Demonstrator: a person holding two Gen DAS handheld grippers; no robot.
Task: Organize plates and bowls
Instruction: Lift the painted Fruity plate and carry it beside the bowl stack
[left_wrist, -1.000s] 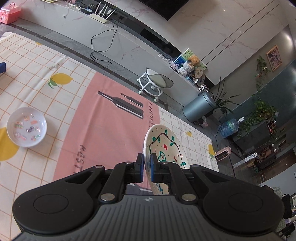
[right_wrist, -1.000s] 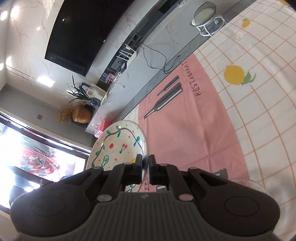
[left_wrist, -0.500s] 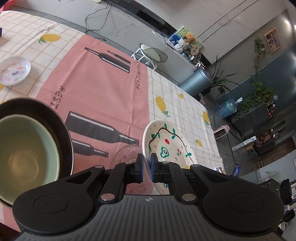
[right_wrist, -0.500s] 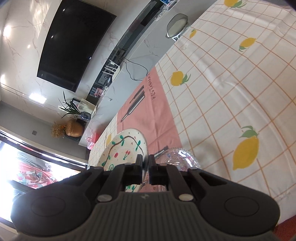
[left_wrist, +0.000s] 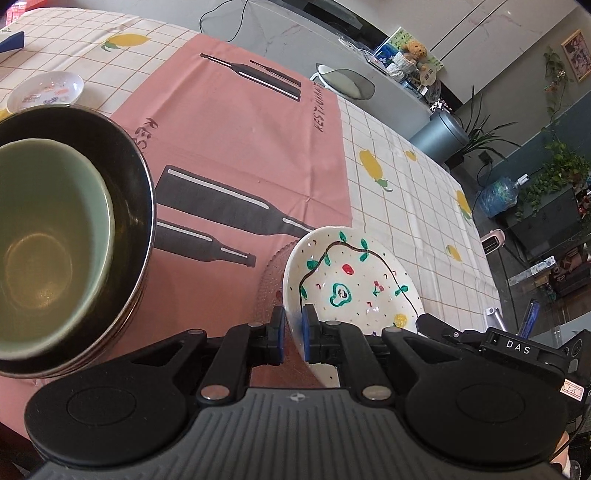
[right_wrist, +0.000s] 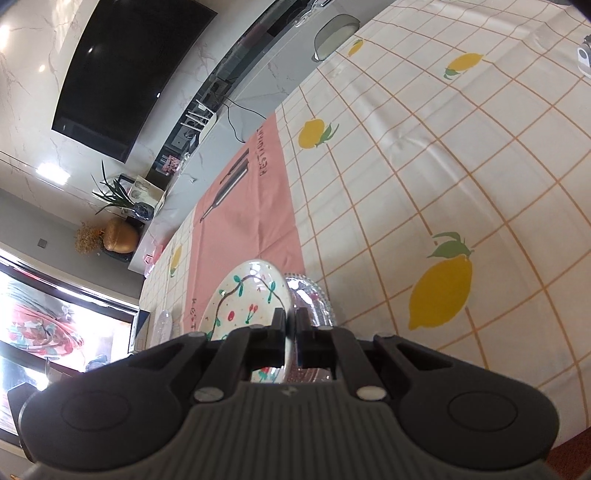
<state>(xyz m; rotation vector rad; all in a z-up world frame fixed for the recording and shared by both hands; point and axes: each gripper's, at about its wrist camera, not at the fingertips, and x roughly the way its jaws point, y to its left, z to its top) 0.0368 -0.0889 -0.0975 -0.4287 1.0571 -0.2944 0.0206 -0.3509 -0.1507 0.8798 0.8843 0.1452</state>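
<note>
Left wrist view — we see the left gripper (left_wrist: 293, 323), its jaws having just eased apart a little, with the rim of the painted plate (left_wrist: 351, 280) between them. The plate sits over a glass dish (left_wrist: 269, 280), right of the stacked bowls (left_wrist: 55, 236).

Right wrist view — our right gripper (right_wrist: 290, 325) pinches the plate's (right_wrist: 247, 299) rim above the dish (right_wrist: 314, 299).

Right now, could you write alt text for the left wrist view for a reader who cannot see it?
The left gripper pinches the rim of a white painted plate over a clear glass dish on a pink cloth. At the left, a green bowl sits nested in a dark bowl.
</note>
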